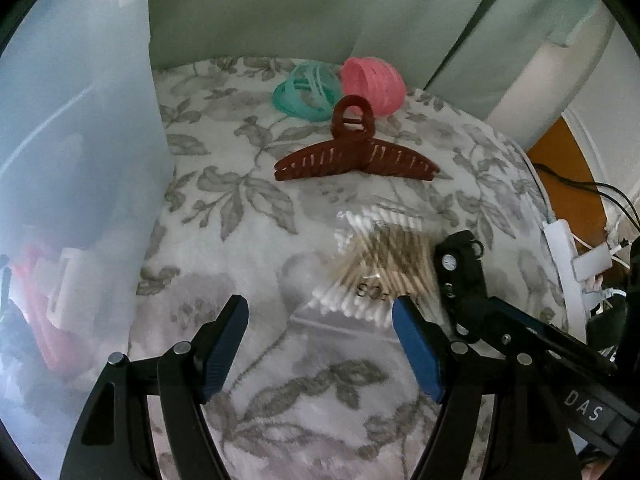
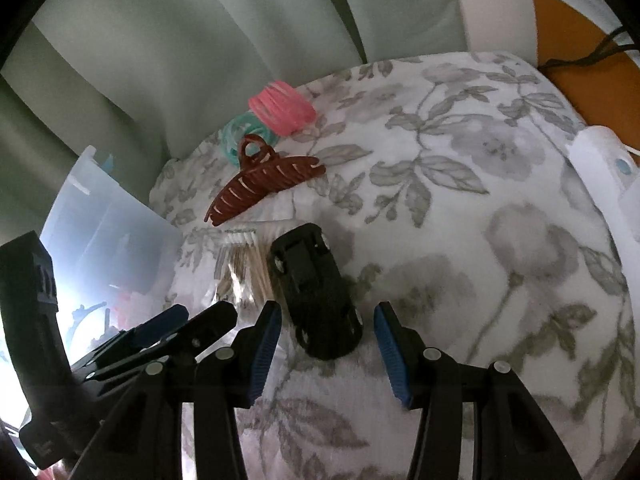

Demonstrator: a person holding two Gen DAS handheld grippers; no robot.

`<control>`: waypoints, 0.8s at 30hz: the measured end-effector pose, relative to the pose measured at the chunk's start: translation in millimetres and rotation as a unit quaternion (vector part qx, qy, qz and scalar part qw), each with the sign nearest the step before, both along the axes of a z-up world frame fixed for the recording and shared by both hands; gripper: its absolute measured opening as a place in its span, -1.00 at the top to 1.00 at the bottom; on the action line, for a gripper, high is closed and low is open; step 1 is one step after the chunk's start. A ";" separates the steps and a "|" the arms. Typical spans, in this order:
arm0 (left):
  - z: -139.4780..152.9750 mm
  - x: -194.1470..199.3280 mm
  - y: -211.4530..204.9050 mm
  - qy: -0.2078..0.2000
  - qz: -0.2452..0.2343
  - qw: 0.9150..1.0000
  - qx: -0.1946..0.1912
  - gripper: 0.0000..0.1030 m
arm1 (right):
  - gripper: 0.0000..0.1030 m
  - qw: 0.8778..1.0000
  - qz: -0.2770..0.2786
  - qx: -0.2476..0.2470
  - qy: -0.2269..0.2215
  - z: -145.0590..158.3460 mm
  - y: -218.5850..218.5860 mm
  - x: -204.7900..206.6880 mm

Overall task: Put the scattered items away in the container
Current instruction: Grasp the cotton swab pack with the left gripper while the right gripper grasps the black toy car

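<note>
Left tongs gape over the swabs (label readable only here); right tongs hang released around the car, not touching.

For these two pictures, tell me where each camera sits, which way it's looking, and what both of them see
Left wrist: sits on the left gripper, looking forward and down over the floral cloth at the bag of cotton swabs; its own open fingers and the right gripper show.
Right wrist: sits on the right gripper, looking down at the black toy car between its open fingers; the left gripper shows at left.
Shared: swabs, brown hair claw, teal hair ties, pink hair ties, clear container.
</note>
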State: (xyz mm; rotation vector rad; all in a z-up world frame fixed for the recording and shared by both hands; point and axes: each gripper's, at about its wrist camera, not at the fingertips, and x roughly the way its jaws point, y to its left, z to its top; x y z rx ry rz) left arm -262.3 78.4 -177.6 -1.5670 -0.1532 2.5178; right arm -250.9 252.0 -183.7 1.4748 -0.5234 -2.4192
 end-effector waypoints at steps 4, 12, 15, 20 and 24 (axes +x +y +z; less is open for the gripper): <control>-3.1 -3.5 -2.5 -0.003 0.002 1.000 0.005 -0.46 | -0.03 1.000 0.008 -0.010 -0.003 -5.1 -1.6 -6.0; -1.3 -3.5 4.7 0.003 -0.013 1.000 0.013 -0.46 | 0.22 1.000 -0.011 -0.027 0.002 -5.9 8.1 -2.9; 1.1 -3.1 12.5 0.009 -0.027 0.999 0.015 -0.46 | 0.25 0.999 -0.023 -0.031 0.003 -5.0 15.8 0.1; -0.5 -8.1 25.1 0.009 -0.038 0.999 0.010 -0.47 | 0.25 0.999 -0.041 -0.026 0.006 -1.8 30.2 5.3; -2.0 -13.6 28.0 0.009 -0.039 0.999 0.008 -0.47 | 0.25 0.998 -0.053 -0.026 0.005 -2.3 42.8 9.6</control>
